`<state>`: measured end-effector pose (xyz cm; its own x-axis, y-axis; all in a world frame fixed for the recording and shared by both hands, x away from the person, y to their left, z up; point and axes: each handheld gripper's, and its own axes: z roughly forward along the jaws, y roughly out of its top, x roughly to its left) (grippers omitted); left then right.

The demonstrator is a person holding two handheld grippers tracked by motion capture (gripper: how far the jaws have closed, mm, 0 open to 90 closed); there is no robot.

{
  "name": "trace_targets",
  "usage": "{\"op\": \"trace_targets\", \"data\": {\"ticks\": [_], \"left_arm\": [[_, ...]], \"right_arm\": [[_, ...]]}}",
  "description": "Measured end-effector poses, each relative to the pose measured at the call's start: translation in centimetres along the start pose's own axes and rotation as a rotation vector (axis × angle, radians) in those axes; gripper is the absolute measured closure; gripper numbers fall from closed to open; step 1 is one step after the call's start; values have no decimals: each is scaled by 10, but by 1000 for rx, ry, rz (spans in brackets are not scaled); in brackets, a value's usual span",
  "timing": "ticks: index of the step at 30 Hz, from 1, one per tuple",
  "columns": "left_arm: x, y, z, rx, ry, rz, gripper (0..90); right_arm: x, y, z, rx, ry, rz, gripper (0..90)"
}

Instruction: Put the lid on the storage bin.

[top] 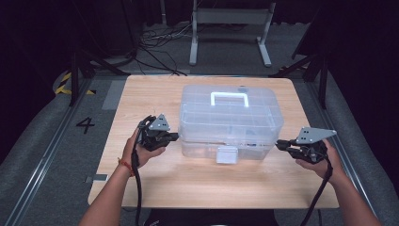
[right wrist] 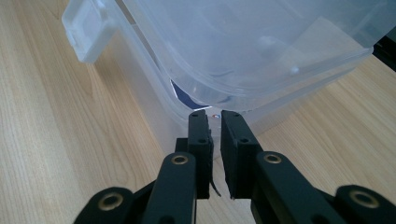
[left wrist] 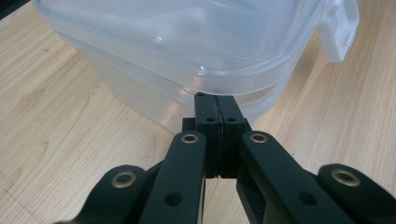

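Observation:
A clear plastic storage box (top: 230, 117) with a white handle (top: 229, 99) on its lid stands mid-table, its white front latch (top: 227, 154) facing me. My left gripper (top: 178, 136) is at the box's front left corner. In the left gripper view the left gripper (left wrist: 218, 99) is shut, pads pressed together, tips right under the lid rim of the box (left wrist: 187, 42). My right gripper (top: 277, 143) is at the front right corner. There the right gripper (right wrist: 215, 114) is all but shut, a thin slit between its pads, tips against the underside of the lid rim of the box (right wrist: 257, 46).
The wooden table (top: 188, 183) has bare surface in front of the box and on both sides. The latch (left wrist: 338, 32) (right wrist: 88, 32) juts out from the front wall. Behind the table, a metal stand (top: 230, 28) and cables (top: 155, 40) lie on the grey floor.

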<state>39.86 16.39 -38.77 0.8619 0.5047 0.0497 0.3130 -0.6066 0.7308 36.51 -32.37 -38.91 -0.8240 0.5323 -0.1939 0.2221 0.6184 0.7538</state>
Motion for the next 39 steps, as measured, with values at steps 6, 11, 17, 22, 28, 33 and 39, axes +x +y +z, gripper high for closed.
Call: {"op": "trace_targets", "data": {"ticks": [6,11,17,22,28,33,39], "left_arm": [[-1,-3,0,4,4,3,899],[-2,-5,0,9,5,-3,899],[-3,-7,1,19,4,-3,899],[-5,-8,0,14,14,3,896],[-10,-12,-6,9,28,10,871],[-14,-21,-9,35,62,23,833],[-15,-36,-11,67,85,51,780]], "right_arm": [[1,-1,1,13,7,-7,814],[2,-2,1,27,10,-11,810],[3,-2,-1,14,13,-5,806],[4,-2,-1,15,11,-4,789],[5,-5,-4,19,9,-6,754],[5,-15,-7,28,1,19,710],[4,-26,-10,38,-7,35,678]]}}
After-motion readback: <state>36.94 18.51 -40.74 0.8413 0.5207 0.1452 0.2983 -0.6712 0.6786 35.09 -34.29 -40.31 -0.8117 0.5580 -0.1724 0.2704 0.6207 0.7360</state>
